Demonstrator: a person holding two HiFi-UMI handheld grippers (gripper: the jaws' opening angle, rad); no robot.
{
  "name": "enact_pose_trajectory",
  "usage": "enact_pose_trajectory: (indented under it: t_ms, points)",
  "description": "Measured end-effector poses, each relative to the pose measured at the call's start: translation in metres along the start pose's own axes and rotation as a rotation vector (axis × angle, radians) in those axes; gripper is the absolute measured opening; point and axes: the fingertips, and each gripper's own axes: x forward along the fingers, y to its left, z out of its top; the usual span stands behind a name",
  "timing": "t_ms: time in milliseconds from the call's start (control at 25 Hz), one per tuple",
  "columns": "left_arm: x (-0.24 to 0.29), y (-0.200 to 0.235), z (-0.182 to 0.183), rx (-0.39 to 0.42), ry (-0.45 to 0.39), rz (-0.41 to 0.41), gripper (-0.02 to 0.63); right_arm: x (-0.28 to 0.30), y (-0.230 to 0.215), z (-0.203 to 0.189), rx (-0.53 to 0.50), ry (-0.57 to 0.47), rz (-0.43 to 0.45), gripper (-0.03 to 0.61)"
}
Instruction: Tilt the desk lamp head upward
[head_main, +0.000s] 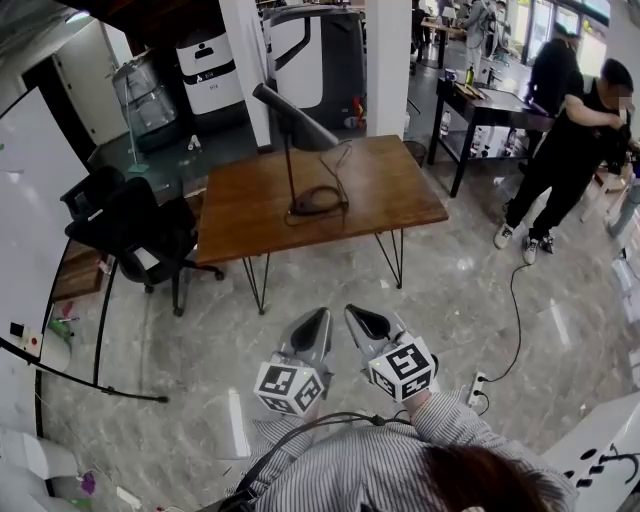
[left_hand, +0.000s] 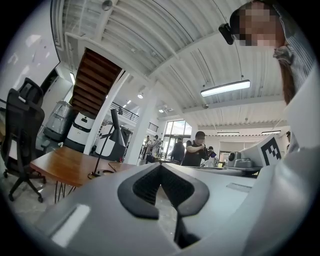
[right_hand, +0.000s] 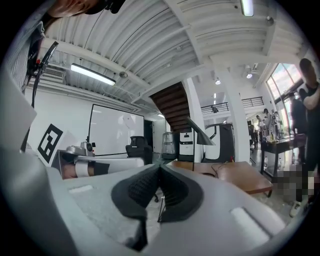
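The desk lamp (head_main: 290, 150) stands on the brown wooden desk (head_main: 380, 190), its dark base (head_main: 308, 207) ringed by a coiled cable. Its long dark head (head_main: 295, 117) slopes down to the right from a thin stem. Both grippers hang close to my chest, well short of the desk. My left gripper (head_main: 322, 318) is shut with nothing in it, and my right gripper (head_main: 355, 315) beside it is shut and empty too. The left gripper view shows its jaws (left_hand: 161, 166) closed, with the lamp (left_hand: 114, 127) far off at left. The right gripper view shows closed jaws (right_hand: 160, 168) and the lamp head (right_hand: 200, 131) beyond.
A black office chair (head_main: 130, 235) stands left of the desk. A person in black (head_main: 575, 140) stands at the right near a black table (head_main: 490, 105). A power strip (head_main: 477, 388) and its cable lie on the floor at right. A white column (head_main: 388, 60) rises behind the desk.
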Motion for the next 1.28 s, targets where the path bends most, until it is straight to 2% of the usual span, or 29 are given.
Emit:
enact_pose_trajectory:
  t_ms: [480, 920, 1280]
  points:
    - [0.015, 0.007, -0.001, 0.0, 0.001, 0.021, 0.006, 0.006, -0.018, 0.003, -0.002, -0.016, -0.02, 0.002]
    - [0.044, 0.024, -0.009, 0.003, -0.003, 0.056, 0.006, 0.027, -0.051, 0.005, -0.011, -0.032, 0.02, 0.002]
    - [0.081, 0.07, -0.012, -0.017, -0.009, 0.085, 0.006, 0.073, -0.082, -0.006, -0.004, -0.009, 0.032, 0.002]
